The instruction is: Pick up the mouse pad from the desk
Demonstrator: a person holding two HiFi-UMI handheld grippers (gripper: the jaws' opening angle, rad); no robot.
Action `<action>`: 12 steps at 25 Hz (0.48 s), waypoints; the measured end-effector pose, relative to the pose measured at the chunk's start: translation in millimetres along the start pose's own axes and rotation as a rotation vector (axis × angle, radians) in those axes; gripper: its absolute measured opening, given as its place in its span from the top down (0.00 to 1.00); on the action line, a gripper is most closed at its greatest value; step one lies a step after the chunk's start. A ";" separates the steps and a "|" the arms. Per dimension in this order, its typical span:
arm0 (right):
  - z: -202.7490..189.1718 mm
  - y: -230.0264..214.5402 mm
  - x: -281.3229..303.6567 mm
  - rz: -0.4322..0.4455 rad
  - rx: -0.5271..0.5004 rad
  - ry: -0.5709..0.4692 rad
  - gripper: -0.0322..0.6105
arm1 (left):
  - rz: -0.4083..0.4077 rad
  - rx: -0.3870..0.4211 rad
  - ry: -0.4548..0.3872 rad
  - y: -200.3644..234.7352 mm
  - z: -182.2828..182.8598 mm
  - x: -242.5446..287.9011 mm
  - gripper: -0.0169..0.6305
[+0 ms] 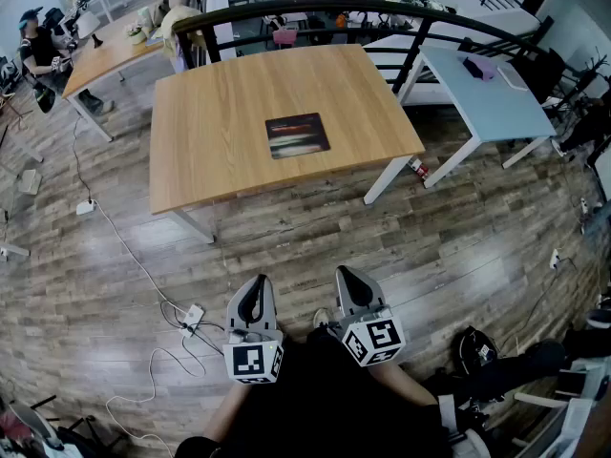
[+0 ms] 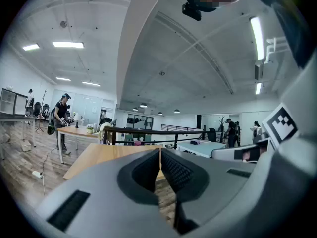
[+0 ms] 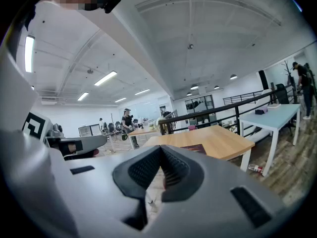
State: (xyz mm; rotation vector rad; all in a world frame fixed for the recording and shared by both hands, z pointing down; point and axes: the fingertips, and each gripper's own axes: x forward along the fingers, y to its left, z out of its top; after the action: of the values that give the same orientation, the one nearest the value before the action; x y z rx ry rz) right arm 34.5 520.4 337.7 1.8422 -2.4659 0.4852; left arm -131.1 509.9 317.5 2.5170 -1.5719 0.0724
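A dark rectangular mouse pad (image 1: 297, 135) lies flat near the middle of a light wooden desk (image 1: 215, 151). The same mouse pad (image 3: 193, 148) shows as a thin dark patch on the desk in the right gripper view. Both grippers hang close to my body, well short of the desk, over the wooden floor. My left gripper (image 1: 259, 285) is shut with nothing between its jaws, its tips (image 2: 160, 151) meeting. My right gripper (image 1: 345, 276) is shut and empty too, jaws together (image 3: 161, 149). The left gripper view shows the desk (image 2: 94, 155) but not the pad.
A pale blue table (image 1: 496, 98) stands right of the desk, with a black railing (image 1: 401, 22) behind. Another wooden table (image 1: 110, 51) and a person (image 1: 43, 51) are at the far left. White cables and a power strip (image 1: 191, 317) lie on the floor on the left.
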 end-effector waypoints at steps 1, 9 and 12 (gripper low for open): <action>1.5 0.8 -0.6 0.001 -0.003 -0.001 0.90 | -0.001 -0.001 0.000 -0.8 0.7 -0.3 0.93; 0.2 -1.7 -4.3 0.009 0.016 -0.001 0.90 | -0.009 -0.004 -0.003 -9.4 0.2 0.5 0.93; 2.0 -8.5 -6.6 0.008 0.050 -0.004 0.90 | -0.010 -0.005 0.001 -15.0 -0.2 4.1 0.93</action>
State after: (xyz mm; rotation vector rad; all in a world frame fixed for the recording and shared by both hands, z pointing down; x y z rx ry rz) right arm 44.8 523.8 336.4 1.8541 -2.4872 0.5493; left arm -115.8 512.7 316.4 2.5207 -1.5570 0.0685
